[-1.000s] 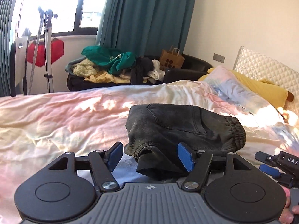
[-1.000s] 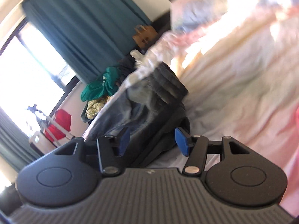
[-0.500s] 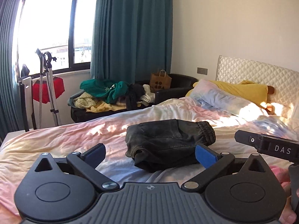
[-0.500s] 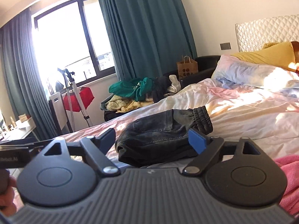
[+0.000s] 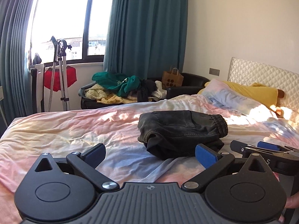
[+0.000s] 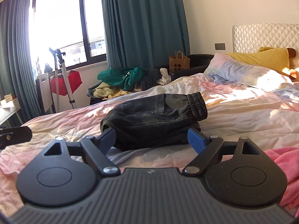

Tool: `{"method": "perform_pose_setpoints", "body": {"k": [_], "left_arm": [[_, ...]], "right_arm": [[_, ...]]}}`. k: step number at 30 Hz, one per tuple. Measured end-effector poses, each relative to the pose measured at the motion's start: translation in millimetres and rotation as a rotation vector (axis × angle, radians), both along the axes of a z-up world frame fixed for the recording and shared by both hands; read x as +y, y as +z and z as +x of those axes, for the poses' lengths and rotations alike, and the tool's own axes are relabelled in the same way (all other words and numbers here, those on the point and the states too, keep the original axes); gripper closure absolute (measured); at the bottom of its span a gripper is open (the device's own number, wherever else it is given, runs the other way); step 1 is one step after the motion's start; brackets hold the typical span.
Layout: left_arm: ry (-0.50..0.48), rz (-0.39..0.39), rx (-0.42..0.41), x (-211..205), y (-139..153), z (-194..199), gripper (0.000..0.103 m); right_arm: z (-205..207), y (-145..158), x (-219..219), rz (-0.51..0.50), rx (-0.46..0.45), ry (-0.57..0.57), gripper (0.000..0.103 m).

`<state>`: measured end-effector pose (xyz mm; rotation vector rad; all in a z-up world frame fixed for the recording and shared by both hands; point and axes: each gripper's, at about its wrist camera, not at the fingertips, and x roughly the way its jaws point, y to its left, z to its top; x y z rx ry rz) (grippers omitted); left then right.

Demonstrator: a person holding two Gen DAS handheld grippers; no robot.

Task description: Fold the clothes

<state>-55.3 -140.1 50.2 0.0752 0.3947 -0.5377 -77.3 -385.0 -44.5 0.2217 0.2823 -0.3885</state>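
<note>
the folded black trousers (image 5: 182,130) lie in a thick bundle on the bed (image 5: 56,130), near its middle, elastic waistband towards the pillows. the duvet is rumpled, tie-dyed in pink, yellow and pale blue, with patches of sun across it. both tongs sit short of the bundle, apart from it: the left gripper (image 5: 150,152) has just been opening and its jaws stand wide with only bedding between them; the right gripper (image 6: 153,138) has also just opened, jaws wide, holding nothing, the bundle beyond its blue pads. a pink towel (image 6: 284,166) lies at the near right edge. at the head are a tie-dye pillow (image 5: 229,97), a yellow pillow (image 5: 252,92) and a quilted white headboard (image 5: 261,74). beyond the bed a dark sofa (image 5: 186,85) carries heaped clothes (image 5: 119,85) and a paper bag (image 5: 172,77); teal curtains (image 5: 145,28) flank a bright window (image 5: 61,18).
</note>
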Motion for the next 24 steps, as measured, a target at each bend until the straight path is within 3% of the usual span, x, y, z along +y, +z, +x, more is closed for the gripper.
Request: {"method": "perform_pose_setpoints", "body": {"k": [5,24], "left_arm": [[0.044,0.020,0.004,4,-8,10,0.000],[0.064,0.065,-0.001,1,-14,7,0.000]], "right_arm": [[2,-5,9,-0.053,-0.004,0.002,0.017],[6,-8,8,-0.021,0.006,0.022,0.017]]}}
